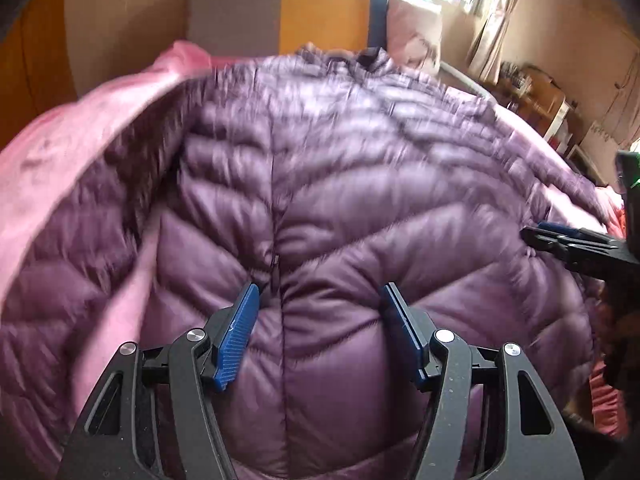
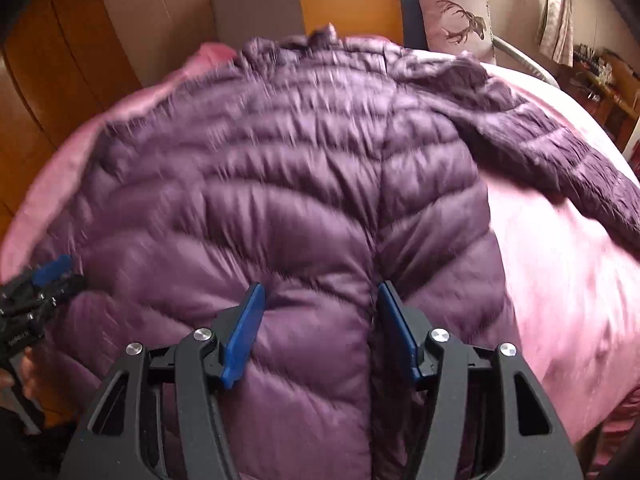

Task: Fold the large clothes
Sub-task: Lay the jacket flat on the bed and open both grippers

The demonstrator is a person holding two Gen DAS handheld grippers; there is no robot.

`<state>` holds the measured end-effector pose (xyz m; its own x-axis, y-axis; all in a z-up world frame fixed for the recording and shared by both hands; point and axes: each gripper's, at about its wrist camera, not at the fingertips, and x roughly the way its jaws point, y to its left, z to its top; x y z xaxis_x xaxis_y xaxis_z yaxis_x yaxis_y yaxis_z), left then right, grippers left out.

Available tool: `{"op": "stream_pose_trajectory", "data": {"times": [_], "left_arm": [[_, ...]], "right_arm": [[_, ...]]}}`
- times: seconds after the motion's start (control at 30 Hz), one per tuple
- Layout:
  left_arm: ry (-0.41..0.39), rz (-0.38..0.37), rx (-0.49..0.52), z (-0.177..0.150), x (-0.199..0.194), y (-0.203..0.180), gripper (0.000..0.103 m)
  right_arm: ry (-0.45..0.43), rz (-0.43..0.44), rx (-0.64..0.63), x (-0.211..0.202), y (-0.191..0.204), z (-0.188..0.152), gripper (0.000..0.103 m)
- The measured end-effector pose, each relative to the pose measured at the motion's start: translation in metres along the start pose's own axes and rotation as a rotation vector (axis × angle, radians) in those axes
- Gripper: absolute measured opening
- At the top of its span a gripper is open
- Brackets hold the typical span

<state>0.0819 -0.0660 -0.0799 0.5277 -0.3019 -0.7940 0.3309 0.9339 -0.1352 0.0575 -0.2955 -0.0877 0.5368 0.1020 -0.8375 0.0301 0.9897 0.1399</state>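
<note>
1. Two hand-held grippers over one purple quilted down jacket [image 1: 320, 184], which lies spread flat on a pink bed cover [image 2: 560, 280], collar end toward the headboard [image 1: 280, 12].
2. Left gripper [image 1: 320, 296]: jaws wide apart, blue pads [image 1: 236, 336] either side of the jacket's lower body near the centre seam, nothing clamped between them. Whether the pads touch the fabric is unclear.
3. Right gripper [image 2: 320, 296]: jaws also spread wide, sitting over the jacket's lower part beside a seam, nothing pinched.
4. In the left wrist view the right gripper shows at the right edge, by the jacket's side; in the right wrist view the left one shows at the left edge, low on the jacket.
5. One sleeve [image 2: 560, 160] stretches out to the right across the pink cover; the other sleeve [image 1: 92, 216] runs down the left side.
6. Pillow with an antler print [image 2: 456, 16] is propped at the headboard beside the collar end.
7. Curtain [image 2: 556, 12] and a cluttered wooden shelf [image 2: 608, 80] at far right. Both views motion-blurred.
</note>
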Motion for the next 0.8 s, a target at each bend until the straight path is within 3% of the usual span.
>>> {"op": "stream_pose_trajectory", "data": {"times": [0.17,0.27,0.47,0.8], "left_arm": [[-0.037,-0.008,-0.061,0.0,-0.011,0.003,0.063],[-0.068,-0.015,-0.077,0.01,-0.021,0.0,0.067],[-0.083,-0.016,-0.035,0.028,-0.022,-0.018,0.068],[-0.058,-0.033,0.036,0.037,-0.007,-0.051,0.068]], "right_arm": [[-0.028,-0.03,0.017,-0.015,0.006,-0.002,0.059],[-0.093,-0.111,-0.023,-0.036,0.016,0.0,0.067],[-0.152,-0.194,-0.034,-0.065,0.023,0.006,0.071],[-0.182,-0.209,-0.003,-0.077,0.01,0.007,0.075]]}}
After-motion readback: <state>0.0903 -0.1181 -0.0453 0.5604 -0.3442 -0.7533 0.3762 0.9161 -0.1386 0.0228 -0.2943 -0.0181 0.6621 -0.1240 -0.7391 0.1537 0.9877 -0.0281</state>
